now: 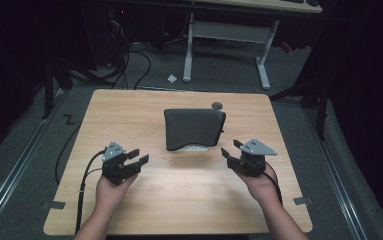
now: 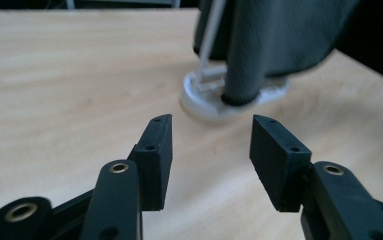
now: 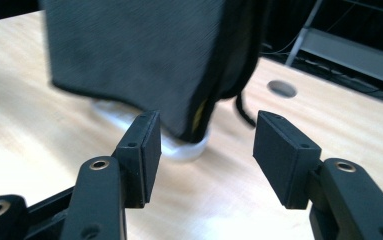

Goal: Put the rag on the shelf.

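Wooden table (image 1: 129, 115), seen from above and along each gripper. A dark grey cloth (image 1: 193, 127) hangs over a white stand (image 1: 197, 148) at the table's middle, toward the far edge; the stand's base shows just below the cloth's near hem. Behind the cloth, a round grommet (image 1: 217, 105) sits in the tabletop.

Your left gripper (image 1: 138, 157) hovers to the left of the cloth and nearer to you, jaws apart with nothing between them, aimed toward the stand. In the left gripper view the gripper (image 2: 211, 135) looks across bare wood at the stand's base (image 2: 214, 102), with the cloth (image 2: 274, 35) draped down around the post; the jaws touch neither.

Your right gripper (image 1: 230, 148) hovers to the right of the cloth, near its lower right corner, jaws wide apart and empty. In the right gripper view the gripper (image 3: 206, 137) faces the cloth's hanging corner (image 3: 139, 55), which lies close ahead of the pads, apart from them. The base (image 3: 189, 147) shows beneath it, the grommet (image 3: 282, 88) beyond.
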A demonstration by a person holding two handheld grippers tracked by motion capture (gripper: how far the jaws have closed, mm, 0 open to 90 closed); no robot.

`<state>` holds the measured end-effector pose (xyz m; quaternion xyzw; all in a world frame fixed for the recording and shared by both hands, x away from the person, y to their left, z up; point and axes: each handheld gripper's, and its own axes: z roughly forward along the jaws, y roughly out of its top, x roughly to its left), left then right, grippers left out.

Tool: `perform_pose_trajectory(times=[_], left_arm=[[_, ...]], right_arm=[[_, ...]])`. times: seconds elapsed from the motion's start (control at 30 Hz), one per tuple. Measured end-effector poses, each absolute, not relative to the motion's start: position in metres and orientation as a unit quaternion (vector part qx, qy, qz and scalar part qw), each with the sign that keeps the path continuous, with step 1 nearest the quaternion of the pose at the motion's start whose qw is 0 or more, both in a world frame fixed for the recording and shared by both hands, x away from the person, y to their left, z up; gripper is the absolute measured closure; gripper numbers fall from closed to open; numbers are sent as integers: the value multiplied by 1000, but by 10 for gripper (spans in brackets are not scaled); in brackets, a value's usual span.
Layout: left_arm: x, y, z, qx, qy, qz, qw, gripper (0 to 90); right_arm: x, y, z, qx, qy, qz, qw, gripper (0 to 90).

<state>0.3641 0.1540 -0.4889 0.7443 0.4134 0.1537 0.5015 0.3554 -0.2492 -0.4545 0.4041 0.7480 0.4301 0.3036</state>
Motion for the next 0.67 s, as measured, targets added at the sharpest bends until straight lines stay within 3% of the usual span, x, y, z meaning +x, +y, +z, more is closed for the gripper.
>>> perform_pose_trajectory(times=[0.33,0.4,0.67], left_arm=[[307,154,-530,777,412,127,459,510],[305,151,-528,780,408,107,462,500],[309,149,-531,781,408,116,458,489]], right_arm=[[307,-239,-508,404,775,407,267,449],[304,-238,-519,400,790,394,247,433],[309,-237,-522,404,791,392,239,433]])
